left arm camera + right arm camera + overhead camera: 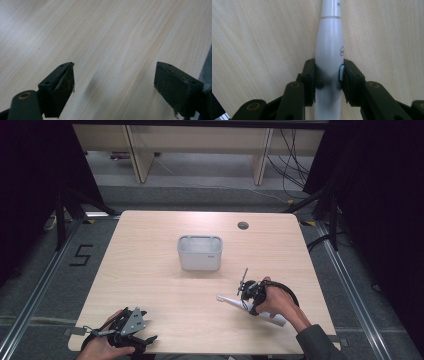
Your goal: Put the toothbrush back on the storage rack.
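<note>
The electric toothbrush [250, 309] lies flat on the table [160, 270] toward its near right part in the high view, with the right gripper [248, 296] over its middle; the grey bin [200, 252] stands well apart at the centre. The left gripper [131, 330] sits at the near left edge. In the left gripper view, its jaws stand wide apart over bare wood. In the right gripper view, the jaws are clamped on the toothbrush handle [329, 62], one pad seemingly against its blue-rimmed button [341, 73].
</note>
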Available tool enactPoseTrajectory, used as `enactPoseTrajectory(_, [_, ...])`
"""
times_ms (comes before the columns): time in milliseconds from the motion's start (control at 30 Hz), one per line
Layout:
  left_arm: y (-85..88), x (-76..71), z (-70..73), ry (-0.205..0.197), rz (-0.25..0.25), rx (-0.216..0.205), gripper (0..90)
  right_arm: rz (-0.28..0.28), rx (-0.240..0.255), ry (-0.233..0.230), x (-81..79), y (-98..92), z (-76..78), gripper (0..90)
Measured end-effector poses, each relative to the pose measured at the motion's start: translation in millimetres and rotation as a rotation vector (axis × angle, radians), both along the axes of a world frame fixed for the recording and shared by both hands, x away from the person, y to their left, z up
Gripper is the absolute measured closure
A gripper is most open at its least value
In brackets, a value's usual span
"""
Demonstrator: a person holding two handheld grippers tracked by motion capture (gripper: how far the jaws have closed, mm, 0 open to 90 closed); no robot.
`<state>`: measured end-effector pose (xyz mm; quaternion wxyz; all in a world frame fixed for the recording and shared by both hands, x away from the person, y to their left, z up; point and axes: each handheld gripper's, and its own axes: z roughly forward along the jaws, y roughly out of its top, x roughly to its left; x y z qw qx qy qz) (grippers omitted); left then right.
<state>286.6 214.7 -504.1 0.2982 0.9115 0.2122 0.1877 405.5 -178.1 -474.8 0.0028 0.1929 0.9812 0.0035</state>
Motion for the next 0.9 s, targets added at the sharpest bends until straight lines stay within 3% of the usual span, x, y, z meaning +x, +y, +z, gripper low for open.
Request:
enactPoseTrajectory(300, [-0.3, -0.4, 0.7, 0.001, 0.001, -0.012, 16.4, -0.039, -0.009, 0.026, 1.1, 1.5, 0.3, 66.9])
enactPoseTrajectory(433, [0.0, -0.1, 0.6, 0.001, 0.002, -0.011, 16.4, -0.033, -0.008, 0.013, 1.3, 0.9, 0.6, 66.9])
enactPoseTrajectory(533, [-0.2, -0.6, 0.6, -0.001, 0.0, -0.011, 16.3, -0.024, 0.004, 0.028, 1.6, -0.7, 0.5, 66.9])
enactPoseTrajectory(600, [0.3, 0.1, 0.2, 0.001, 0.003, -0.005, 16.3, -0.046, 0.008, 0.015, 0.3, -2.4, 0.6, 67.0])
enactPoseTrajectory(733, [0.5, 0.3, 0.5, 0.012, -0.009, -0.01, 16.4, -0.038, 0.023, 0.008, 0.0, -5.1, 0.9, 67.0])
enactPoseTrajectory(900, [-0.4, -0.3, 0.5, 0.001, 0.0, -0.012, 16.4, -0.066, 0.025, -0.006, -1.9, -6.8, 2.9, 67.0])
